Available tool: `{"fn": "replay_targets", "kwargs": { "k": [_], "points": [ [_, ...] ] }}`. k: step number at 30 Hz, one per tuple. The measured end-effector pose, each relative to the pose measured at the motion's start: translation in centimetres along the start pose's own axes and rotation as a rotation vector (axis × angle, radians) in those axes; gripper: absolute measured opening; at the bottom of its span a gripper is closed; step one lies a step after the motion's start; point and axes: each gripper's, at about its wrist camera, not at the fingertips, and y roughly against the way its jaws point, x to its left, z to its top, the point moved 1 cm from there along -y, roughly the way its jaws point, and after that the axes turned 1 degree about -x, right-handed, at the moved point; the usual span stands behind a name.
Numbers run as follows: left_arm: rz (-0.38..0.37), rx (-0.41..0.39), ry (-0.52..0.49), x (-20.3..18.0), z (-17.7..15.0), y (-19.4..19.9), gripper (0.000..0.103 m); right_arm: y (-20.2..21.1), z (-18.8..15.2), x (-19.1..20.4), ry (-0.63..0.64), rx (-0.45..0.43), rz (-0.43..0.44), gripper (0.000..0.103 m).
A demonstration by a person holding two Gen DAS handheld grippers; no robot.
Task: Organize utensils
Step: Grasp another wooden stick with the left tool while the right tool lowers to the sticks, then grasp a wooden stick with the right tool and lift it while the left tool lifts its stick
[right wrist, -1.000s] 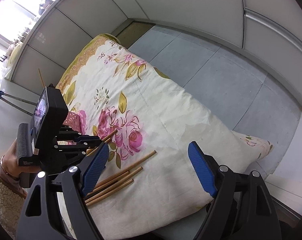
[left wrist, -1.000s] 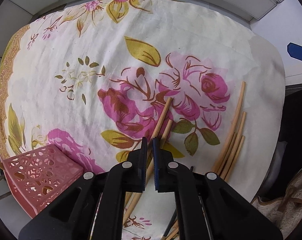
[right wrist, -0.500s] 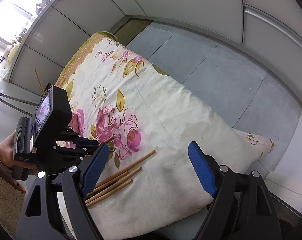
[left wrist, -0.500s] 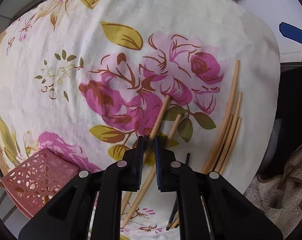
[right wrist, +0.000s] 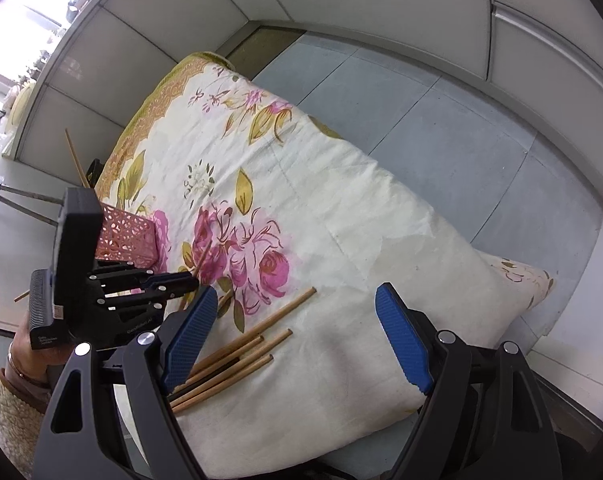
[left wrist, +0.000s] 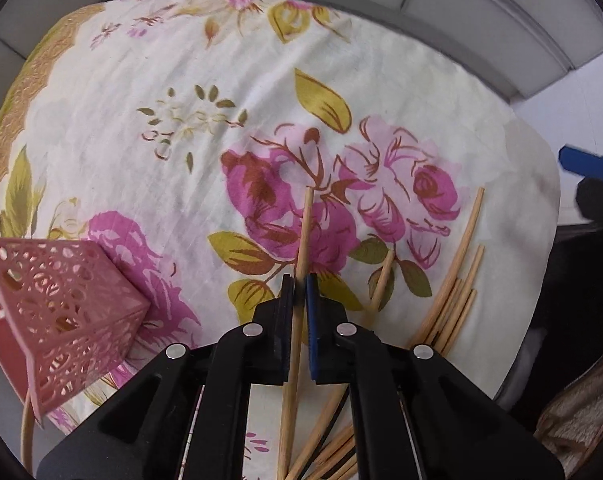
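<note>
Grey partition walls and a pale floor ring a floral cloth (left wrist: 229,80) spread over a soft, pillow-like surface.

Left gripper (left wrist: 300,290) is clamped on one chopstick (left wrist: 304,232), its two pads pressed against the shaft about midway along. The stick points to 12 o'clock beyond the pads and runs back to 6 o'clock under the body. In the right wrist view its tip looks raised off the cloth, though how far I cannot tell.

Just beside it at 3 o'clock a second chopstick (left wrist: 381,280) lies loose on the roses. Farther out at 3 to 4 o'clock a bundle (left wrist: 453,296) fans across the cloth, and more ends crowd under the gripper at 6 o'clock. At 9 o'clock sits the pink holder (left wrist: 61,304), a lattice box, with a stick (right wrist: 75,160) standing out of it.

Right gripper (right wrist: 293,336) hangs wide open over the bundle, holding nothing.

The grip is thin: a round, smooth stick held at one narrow spot may pivot or slide out if swung fast toward the holder. The long tail at 6 o'clock could drag the loose ends beneath it and scatter them off the cloth edge. The holder looks light and stands on soft padding, so a stick tip jabbed at its lattice wall instead of its mouth may tip it. The right gripper, if lowered carelessly, could roll the bundle.
</note>
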Motion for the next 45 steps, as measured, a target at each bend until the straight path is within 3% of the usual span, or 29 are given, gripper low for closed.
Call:
{"fn": "replay_targets", "kwargs": {
  "k": [2,6,12,22,29,39,40,42,45],
  "points": [
    [0.013,-0.077,0.031,-0.2,-0.7,2.0,0.005,-1.0,0.0,0.9,0.004,0.048,0.008,0.079],
    [0.066,-0.216,0.07,-0.2,-2.5,6.4,0.005,-3.5,-0.3,2.4,-0.034,0.178,0.046,0.067],
    [0.115,-0.467,0.138,-0.2,-7.8,15.6,0.005,-7.9,-0.8,3.9,-0.136,0.372,0.066,0.03],
    [0.166,-0.798,0.179,-2.5,-14.9,24.9,0.005,-9.8,0.6,7.5,-0.167,0.352,-0.027,0.025],
    [0.2,-0.921,0.2,-2.6,-17.8,28.8,0.005,-11.7,1.4,9.0,-0.201,0.353,-0.066,0.025],
    [0.21,-0.984,0.217,-2.6,-19.2,30.0,0.005,-12.9,1.7,10.1,-0.235,0.339,-0.129,0.025],
    [0.211,-0.988,0.216,-2.7,-19.3,30.1,0.005,-13.0,1.8,10.3,-0.24,0.339,-0.147,0.024],
    [0.216,-0.996,0.217,-2.8,-19.4,30.3,0.005,-13.2,1.9,10.5,-0.245,0.331,-0.187,0.009],
    [0.217,-1.006,0.219,-3.0,-19.6,30.6,0.005,-13.0,2.1,10.4,-0.247,0.295,-0.176,0.007]
  ]
}}
